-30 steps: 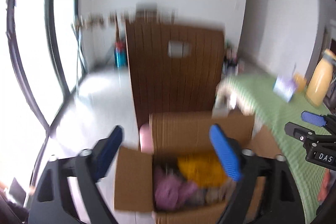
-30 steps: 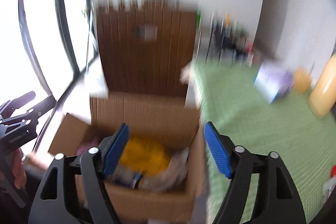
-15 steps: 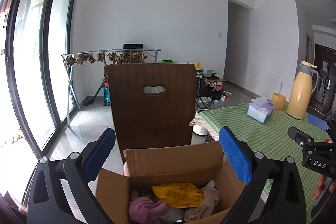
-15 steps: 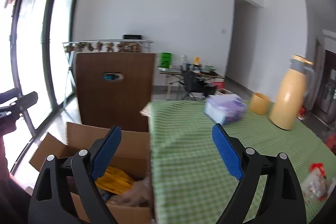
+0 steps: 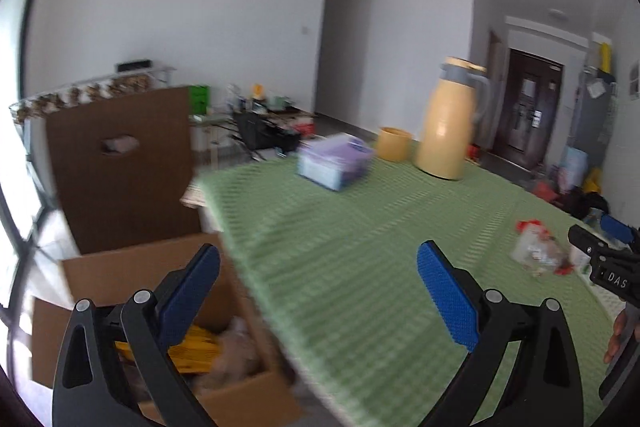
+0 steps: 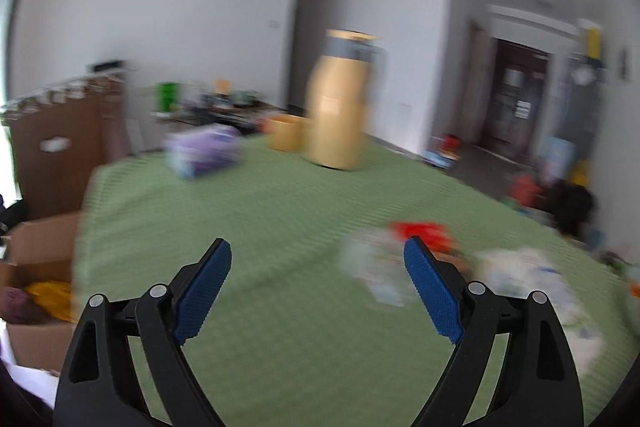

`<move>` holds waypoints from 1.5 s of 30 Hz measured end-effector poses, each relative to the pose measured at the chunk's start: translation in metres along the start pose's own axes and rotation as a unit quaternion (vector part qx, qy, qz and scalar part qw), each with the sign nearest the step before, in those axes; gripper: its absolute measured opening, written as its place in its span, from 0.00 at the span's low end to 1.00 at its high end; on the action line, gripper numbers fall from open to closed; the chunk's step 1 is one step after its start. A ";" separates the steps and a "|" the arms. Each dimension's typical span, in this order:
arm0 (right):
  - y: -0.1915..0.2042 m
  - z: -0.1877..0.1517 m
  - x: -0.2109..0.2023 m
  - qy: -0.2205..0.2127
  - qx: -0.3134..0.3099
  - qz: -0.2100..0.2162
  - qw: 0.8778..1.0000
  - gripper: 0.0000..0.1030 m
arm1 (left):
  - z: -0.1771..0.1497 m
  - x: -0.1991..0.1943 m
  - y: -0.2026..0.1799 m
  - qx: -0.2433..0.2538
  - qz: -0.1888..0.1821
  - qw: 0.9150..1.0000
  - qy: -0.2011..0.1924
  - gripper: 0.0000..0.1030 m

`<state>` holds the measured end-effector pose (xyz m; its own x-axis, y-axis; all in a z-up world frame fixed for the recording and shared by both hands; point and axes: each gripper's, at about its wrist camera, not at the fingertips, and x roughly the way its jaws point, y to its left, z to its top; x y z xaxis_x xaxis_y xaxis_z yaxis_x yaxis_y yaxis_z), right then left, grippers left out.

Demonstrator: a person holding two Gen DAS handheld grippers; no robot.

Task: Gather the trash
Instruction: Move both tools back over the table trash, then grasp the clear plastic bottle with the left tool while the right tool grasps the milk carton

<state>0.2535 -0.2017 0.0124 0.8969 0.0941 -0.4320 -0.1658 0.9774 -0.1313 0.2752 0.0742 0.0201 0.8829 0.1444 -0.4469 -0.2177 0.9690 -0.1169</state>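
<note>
Both grippers swung toward table (image 5: pixel 360 247)

This is a lived-in home, seemingly a combined dining and living room. A table under a green checked cloth (image 5: pixel 360 227) carries a tall yellow thermos jug (image 5: pixel 448 123), a matching yellow cup (image 5: pixel 394 143) and a purple tissue pack (image 5: pixel 335 159). A brown chair back (image 5: pixel 120 167) stands at the table's end. White walls, an open doorway (image 5: pixel 348 39) and a dark wooden entrance door (image 5: pixel 528 111) enclose the space. A laundry drying rack (image 5: pixel 88 87) stands by the far wall beside a cluttered low table (image 5: pixel 272 115). Household bags and belongings sit on the floor near the door.
</note>
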 end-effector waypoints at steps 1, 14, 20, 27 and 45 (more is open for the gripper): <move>-0.019 -0.004 -0.002 0.003 0.003 -0.024 1.000 0.82 | 0.000 0.007 -0.014 -0.001 -0.015 1.000 0.009 0.93; -0.235 -0.068 -0.016 0.062 0.113 -0.126 0.984 0.85 | -0.024 0.096 -0.232 0.022 -0.154 0.982 0.107 0.93; -0.237 -0.085 0.001 0.098 0.110 -0.083 0.986 0.85 | -0.029 0.150 -0.303 0.038 -0.137 0.978 0.152 0.93; -0.236 -0.109 0.030 0.156 0.102 -0.047 0.981 0.85 | -0.044 0.199 -0.335 0.051 -0.116 0.969 0.210 0.81; -0.224 -0.054 -0.036 0.043 0.149 -0.042 0.987 0.72 | -0.011 0.088 -0.259 0.094 -0.179 0.976 0.083 0.63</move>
<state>0.2366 -0.4338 0.0093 0.8621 0.0065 -0.5067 0.0475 0.9945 0.0935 0.4052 -0.1665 0.0011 0.8052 -0.2293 -0.5469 0.1861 0.9733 -0.1340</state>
